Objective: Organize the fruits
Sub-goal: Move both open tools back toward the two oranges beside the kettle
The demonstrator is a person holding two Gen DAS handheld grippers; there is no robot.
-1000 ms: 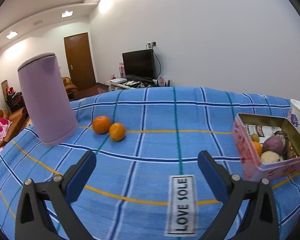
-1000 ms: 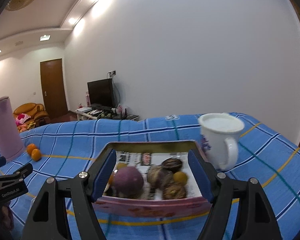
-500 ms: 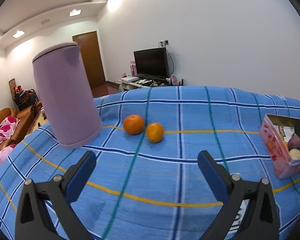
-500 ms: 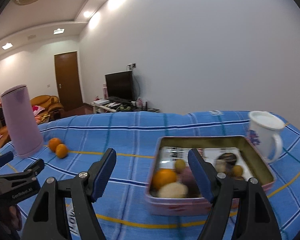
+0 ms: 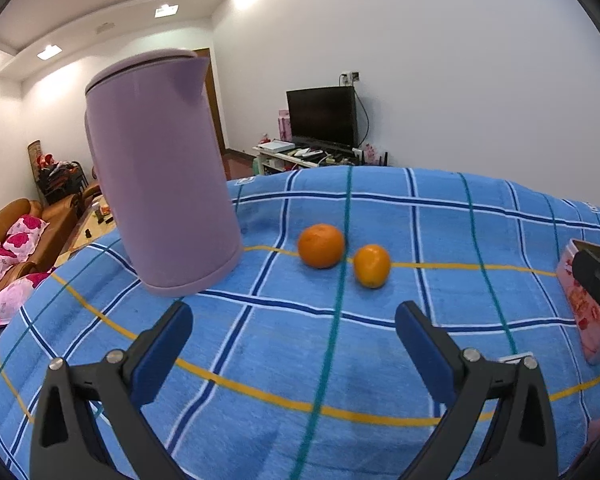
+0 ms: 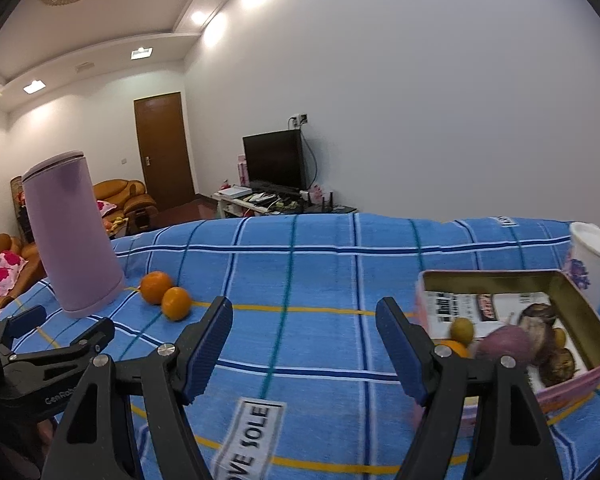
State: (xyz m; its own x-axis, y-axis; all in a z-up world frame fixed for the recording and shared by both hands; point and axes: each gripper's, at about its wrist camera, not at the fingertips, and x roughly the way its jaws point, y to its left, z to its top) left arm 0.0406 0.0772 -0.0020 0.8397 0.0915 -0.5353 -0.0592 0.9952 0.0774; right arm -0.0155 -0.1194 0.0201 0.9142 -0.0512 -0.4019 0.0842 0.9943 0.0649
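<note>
Two oranges lie side by side on the blue checked cloth: a larger one (image 5: pixel 321 245) and a smaller one (image 5: pixel 372 265), also in the right wrist view (image 6: pixel 155 287) (image 6: pixel 176 303). My left gripper (image 5: pixel 293 330) is open and empty, a little short of them. A pink tin (image 6: pixel 572 384) at the right holds several fruits, among them a purple one (image 6: pixel 507 343). My right gripper (image 6: pixel 303 328) is open and empty, left of the tin.
A tall lilac kettle (image 5: pixel 162 168) stands left of the oranges. A white mug (image 6: pixel 592 264) stands behind the tin. The left gripper (image 6: pixel 40 336) shows at the left of the right wrist view. The tin's edge (image 5: pixel 580 300) shows at the right of the left wrist view.
Both grippers have swung left. The oranges and kettle have come nearer and more central in the left wrist view; the tin has slid to the right in both views.
</note>
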